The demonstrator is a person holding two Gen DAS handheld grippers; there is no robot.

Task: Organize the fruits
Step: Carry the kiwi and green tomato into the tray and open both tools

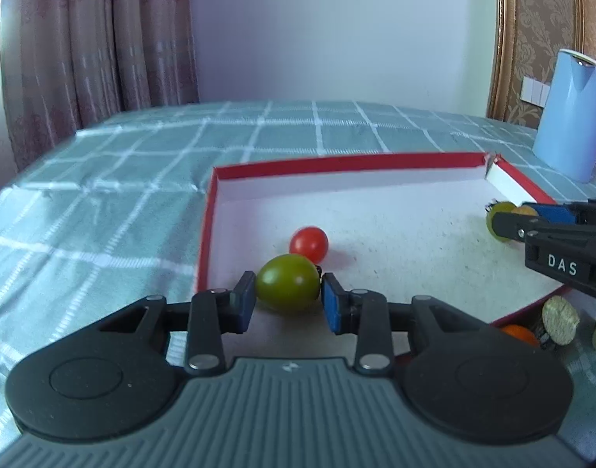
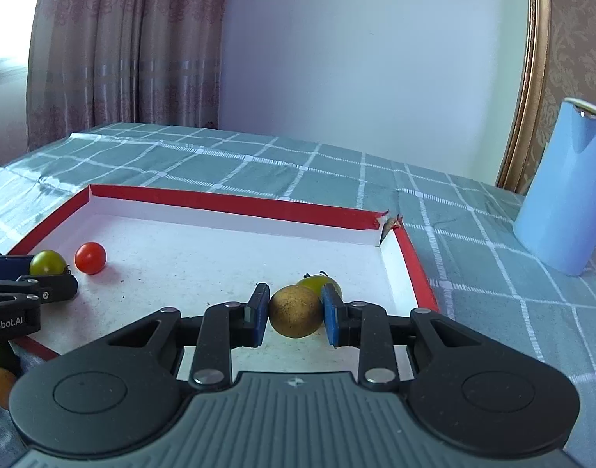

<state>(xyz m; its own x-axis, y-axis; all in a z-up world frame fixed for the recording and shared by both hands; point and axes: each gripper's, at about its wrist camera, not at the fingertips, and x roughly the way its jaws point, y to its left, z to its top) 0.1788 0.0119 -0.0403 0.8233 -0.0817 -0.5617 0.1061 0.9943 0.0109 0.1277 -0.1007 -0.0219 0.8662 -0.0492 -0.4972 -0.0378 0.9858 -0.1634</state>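
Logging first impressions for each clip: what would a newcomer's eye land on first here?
The red-rimmed tray on the checked cloth. Inside it, the left gripper is shut on a green tomato beside a loose red tomato, while the right gripper clamps a brownish round fruit near the tray's right wall. A blue jug stands outside, far right.

Shallow red-rimmed tray [image 2: 235,202], white floor, on checked cloth. Green tomato [image 1: 288,283] clamped between blue pads at tray's left side; red cherry tomato [image 1: 309,242] just behind it, on floor. Brown round fruit [image 2: 296,311] pinched between pads at right side; second green tomato [image 2: 317,282] just behind it.
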